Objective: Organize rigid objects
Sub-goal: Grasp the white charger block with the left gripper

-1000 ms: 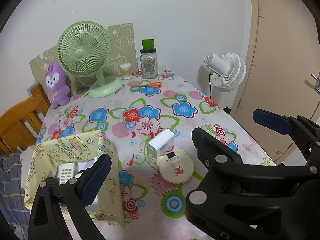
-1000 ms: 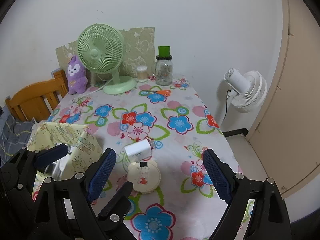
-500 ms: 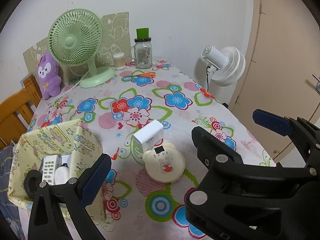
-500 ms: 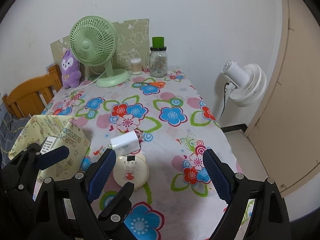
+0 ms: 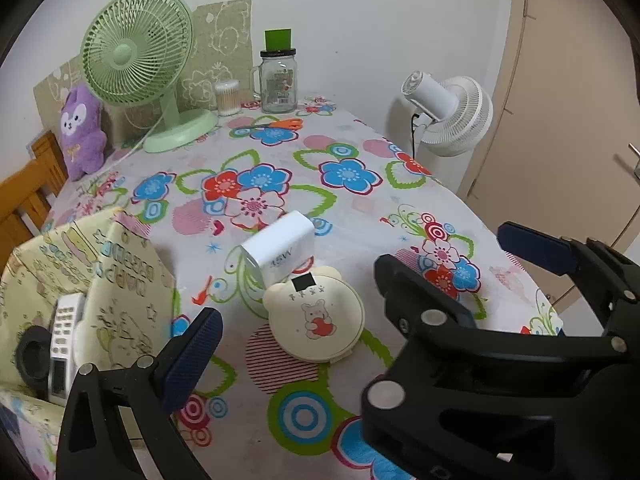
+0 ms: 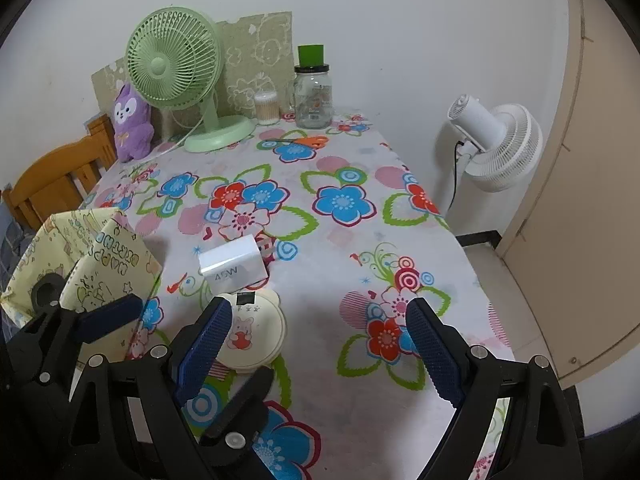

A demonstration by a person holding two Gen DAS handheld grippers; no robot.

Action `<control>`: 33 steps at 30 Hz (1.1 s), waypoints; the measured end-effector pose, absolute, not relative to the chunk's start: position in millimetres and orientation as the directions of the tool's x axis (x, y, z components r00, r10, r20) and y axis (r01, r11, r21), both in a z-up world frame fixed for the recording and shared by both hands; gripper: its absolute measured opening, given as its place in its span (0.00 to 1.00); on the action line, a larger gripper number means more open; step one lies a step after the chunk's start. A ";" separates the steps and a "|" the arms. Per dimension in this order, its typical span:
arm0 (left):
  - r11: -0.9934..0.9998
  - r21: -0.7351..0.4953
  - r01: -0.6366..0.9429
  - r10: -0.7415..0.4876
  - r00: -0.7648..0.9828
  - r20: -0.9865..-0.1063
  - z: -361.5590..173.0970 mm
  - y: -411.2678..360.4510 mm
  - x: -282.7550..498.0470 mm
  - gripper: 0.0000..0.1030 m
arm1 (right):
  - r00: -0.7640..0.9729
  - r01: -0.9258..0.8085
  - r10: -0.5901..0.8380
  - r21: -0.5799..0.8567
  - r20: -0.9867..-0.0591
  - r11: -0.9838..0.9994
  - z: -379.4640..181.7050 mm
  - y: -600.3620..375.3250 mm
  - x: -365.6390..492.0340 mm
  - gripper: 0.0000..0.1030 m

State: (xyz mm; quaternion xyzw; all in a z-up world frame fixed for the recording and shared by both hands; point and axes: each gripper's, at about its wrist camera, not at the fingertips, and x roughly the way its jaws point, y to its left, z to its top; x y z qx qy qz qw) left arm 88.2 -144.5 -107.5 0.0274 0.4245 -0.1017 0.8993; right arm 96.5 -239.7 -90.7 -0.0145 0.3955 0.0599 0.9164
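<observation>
A white charger block point(image 5: 279, 253) lies mid-table, touching a round cream compact point(image 5: 315, 318) with a rabbit picture just in front of it; both also show in the right wrist view, charger point(image 6: 233, 266) and compact point(image 6: 251, 330). A yellow paper box point(image 5: 96, 304) at the left holds a white remote point(image 5: 64, 340) and a black ring-shaped object point(image 5: 32, 354). My left gripper point(image 5: 360, 304) is open and empty, above the near table edge. My right gripper point(image 6: 316, 352) is open and empty, just right of the compact.
At the far end of the flowered tablecloth point(image 5: 360, 208) stand a green desk fan point(image 5: 140, 56), a purple plush point(image 5: 82, 132), a cotton-swab jar point(image 5: 227, 98) and a glass jar point(image 5: 278, 82). Orange scissors point(image 5: 280, 123) lie near them. A white floor fan point(image 5: 452, 114) stands right; a wooden chair point(image 5: 24, 192) left.
Both grippers have drifted slightly; the table objects appear shifted in view. Both stay open and empty. The charger and compact have not moved on the table.
</observation>
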 end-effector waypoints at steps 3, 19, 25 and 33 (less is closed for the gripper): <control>0.977 -0.043 0.208 -0.164 0.608 -0.776 -114.4 -145.2 91.6 1.00 | 0.675 -0.123 0.094 0.014 -0.732 0.992 -97.0 -239.5 98.9 0.88; 0.983 0.004 0.181 -0.106 0.592 -0.799 -143.6 -140.7 125.1 1.00 | 0.631 -0.074 0.105 0.075 -0.769 0.994 -129.9 -243.5 126.9 0.88; 0.984 0.004 0.181 -0.104 0.588 -0.802 -148.9 -143.7 141.7 1.00 | 0.626 -0.060 0.091 0.069 -0.775 0.996 -135.0 -248.1 142.9 0.88; 0.985 0.024 0.168 -0.081 0.590 -0.803 -156.6 -146.7 169.2 1.00 | 0.610 -0.015 0.087 0.098 -0.788 0.995 -143.8 -257.1 167.1 0.88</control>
